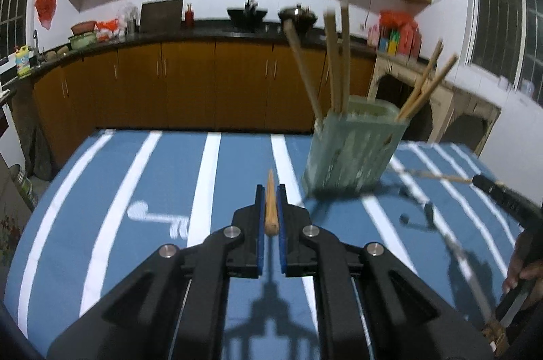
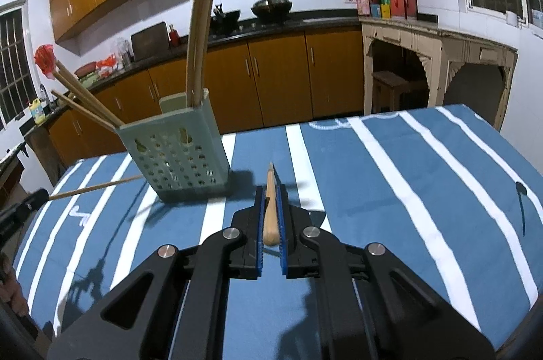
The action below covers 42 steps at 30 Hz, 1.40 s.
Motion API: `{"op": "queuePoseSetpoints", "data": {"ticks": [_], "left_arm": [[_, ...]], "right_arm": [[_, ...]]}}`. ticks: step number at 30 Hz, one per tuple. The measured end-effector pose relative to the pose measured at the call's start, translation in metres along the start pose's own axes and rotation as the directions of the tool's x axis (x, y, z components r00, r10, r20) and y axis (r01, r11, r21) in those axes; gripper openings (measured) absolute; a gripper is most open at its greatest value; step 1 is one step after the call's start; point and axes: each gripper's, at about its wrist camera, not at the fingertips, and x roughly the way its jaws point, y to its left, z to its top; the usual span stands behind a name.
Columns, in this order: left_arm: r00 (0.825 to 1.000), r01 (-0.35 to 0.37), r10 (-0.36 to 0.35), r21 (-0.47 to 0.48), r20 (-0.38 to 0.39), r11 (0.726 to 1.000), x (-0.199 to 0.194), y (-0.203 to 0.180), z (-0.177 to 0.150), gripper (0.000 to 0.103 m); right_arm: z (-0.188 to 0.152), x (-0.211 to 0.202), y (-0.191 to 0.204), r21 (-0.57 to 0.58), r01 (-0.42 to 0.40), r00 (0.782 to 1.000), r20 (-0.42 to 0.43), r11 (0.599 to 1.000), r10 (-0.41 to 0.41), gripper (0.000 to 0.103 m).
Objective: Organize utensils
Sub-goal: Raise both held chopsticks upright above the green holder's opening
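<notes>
Chopsticks are what both tools carry: the left gripper [image 1: 270, 206] is clamped on a chopstick [image 1: 270, 207] pointing toward twelve o'clock, and the right gripper [image 2: 270, 210] likewise pinches its own chopstick [image 2: 270, 207]. The green holder [image 1: 353, 149] stands on the striped tablecloth [image 1: 135, 163] at about one o'clock from the left tool, already bristling with sticks. Tilt each tip down over an open slot before releasing; the left view is blurred, so exact clearance is probably uncertain.
</notes>
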Motion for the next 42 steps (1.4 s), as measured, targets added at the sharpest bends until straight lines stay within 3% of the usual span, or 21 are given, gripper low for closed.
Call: {"op": "queuePoseSetpoints", "data": {"ticks": [10,32,42], "left_arm": [[0.995,0.01,-0.007,-0.03,0.099,1.0,-0.025,-0.001,0.028,0.008],[0.992,-0.038,0.035,0.024,0.12,0.999,-0.036,-0.013,0.063,0.007],[0.988,0.013,-0.022,0.058,0.156,0.998,-0.057,-0.032,0.073,0.007]], "right_arm": [[0.018,-0.018,0.002,0.003,-0.025,0.997,0.075,1.0,0.025,0.008],[0.057,-0.036,0.001,0.023,-0.077,0.989,0.127,0.997,0.074,0.008],[0.075,-0.054,0.008,0.01,-0.155,0.976,0.155,0.988,0.151,0.008]]}}
